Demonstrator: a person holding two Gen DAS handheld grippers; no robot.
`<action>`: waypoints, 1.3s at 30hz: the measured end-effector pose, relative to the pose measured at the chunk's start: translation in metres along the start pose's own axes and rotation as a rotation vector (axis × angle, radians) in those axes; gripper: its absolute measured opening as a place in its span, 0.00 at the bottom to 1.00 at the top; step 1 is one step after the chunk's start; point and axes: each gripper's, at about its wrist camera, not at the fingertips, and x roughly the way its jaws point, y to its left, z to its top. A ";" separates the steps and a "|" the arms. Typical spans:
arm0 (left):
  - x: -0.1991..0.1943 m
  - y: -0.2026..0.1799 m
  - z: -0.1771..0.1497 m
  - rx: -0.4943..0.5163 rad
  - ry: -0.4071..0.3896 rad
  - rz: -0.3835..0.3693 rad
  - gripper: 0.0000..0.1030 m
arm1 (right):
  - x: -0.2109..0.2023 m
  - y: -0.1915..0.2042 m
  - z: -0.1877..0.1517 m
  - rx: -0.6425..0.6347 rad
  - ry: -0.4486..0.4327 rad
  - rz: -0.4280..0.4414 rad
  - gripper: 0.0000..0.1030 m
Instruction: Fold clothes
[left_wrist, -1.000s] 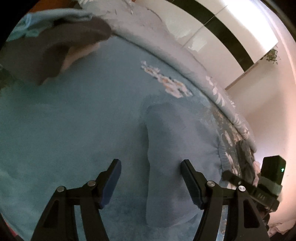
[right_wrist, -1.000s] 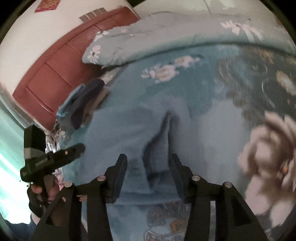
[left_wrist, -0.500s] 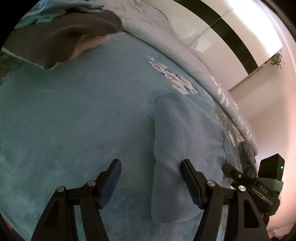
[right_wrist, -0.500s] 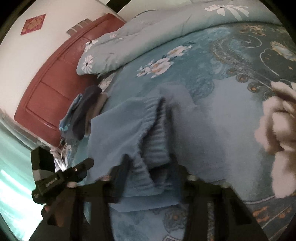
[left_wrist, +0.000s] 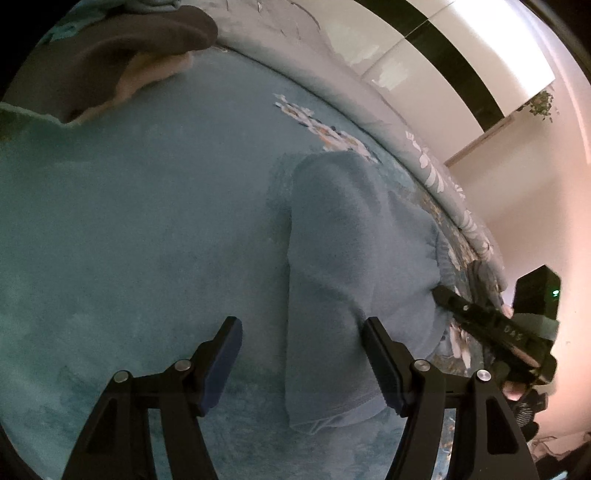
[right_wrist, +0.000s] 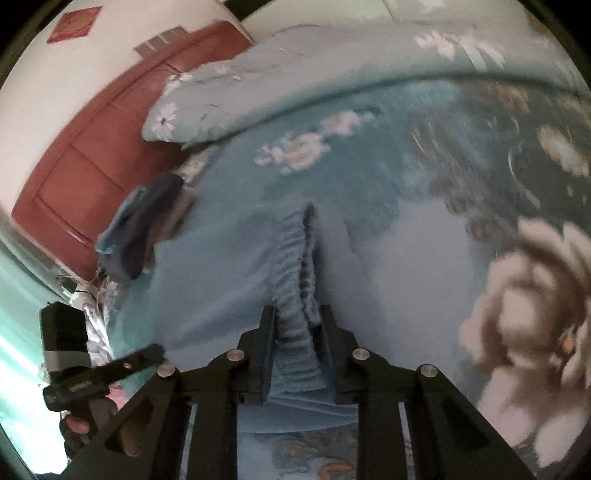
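A light blue fleece garment (left_wrist: 347, 258) lies folded on the blue floral bedspread (left_wrist: 129, 221). My left gripper (left_wrist: 303, 362) is open and empty, low over the garment's near left edge. My right gripper (right_wrist: 297, 354) is shut on the garment's ribbed elastic band (right_wrist: 295, 280), which stands up pinched between the fingers. The garment (right_wrist: 221, 280) spreads to the left in the right wrist view. The right gripper also shows in the left wrist view (left_wrist: 491, 325) at the garment's far right edge. The left gripper shows at the lower left of the right wrist view (right_wrist: 92, 373).
A pile of dark grey and blue clothes (left_wrist: 110, 48) lies at the far left of the bed, also in the right wrist view (right_wrist: 144, 225). A folded floral quilt (right_wrist: 295, 74) lies along the bed's far side. A red-brown wooden headboard (right_wrist: 92, 147) stands behind.
My right gripper has closed on the garment's ribbed band and drawn it up. My left gripper stays open and has shifted slightly closer to the garment's edge.
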 end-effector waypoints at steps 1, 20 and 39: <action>-0.002 -0.002 0.001 0.010 -0.001 0.002 0.69 | -0.002 -0.002 0.000 0.009 -0.007 0.016 0.24; 0.014 -0.054 0.055 0.250 -0.036 -0.054 0.69 | 0.022 0.046 0.023 -0.249 0.003 -0.118 0.32; -0.021 -0.058 -0.001 0.319 -0.051 -0.047 0.69 | -0.021 0.050 -0.023 -0.242 -0.031 -0.105 0.33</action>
